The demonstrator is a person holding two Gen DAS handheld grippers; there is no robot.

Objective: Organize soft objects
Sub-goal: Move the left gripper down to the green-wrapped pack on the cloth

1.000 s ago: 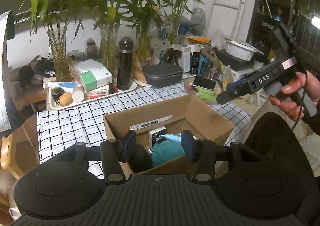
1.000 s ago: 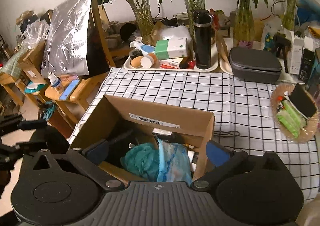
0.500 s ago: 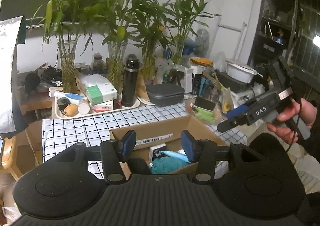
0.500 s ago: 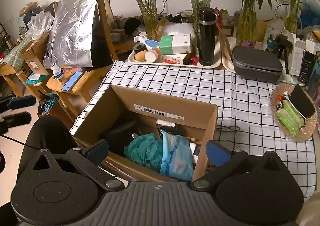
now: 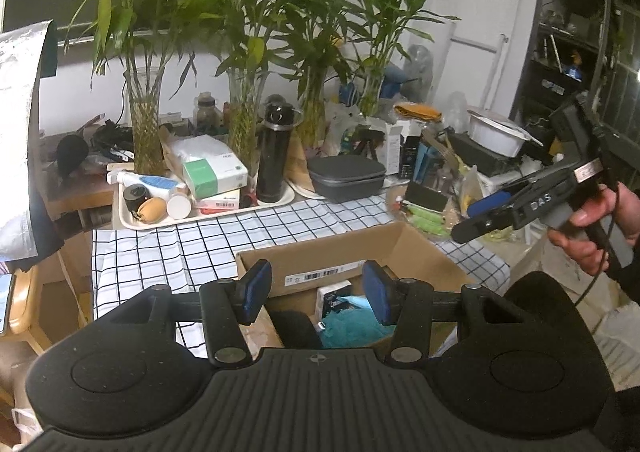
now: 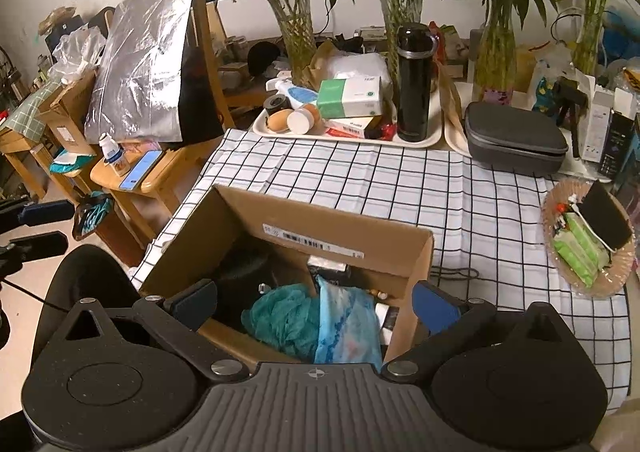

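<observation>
Both tongs are hovering empty above the cardboard box | left tongs half-open | right tongs wide | teal mesh sponge is lying inside.

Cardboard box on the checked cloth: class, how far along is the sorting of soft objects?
Done: a teal mesh puff and a blue-and-white soft pouch lie inside the open brown cardboard box. In hand: nothing; the left claw and right claw are open and empty above it. Left: nothing more is visibly settled.
</observation>
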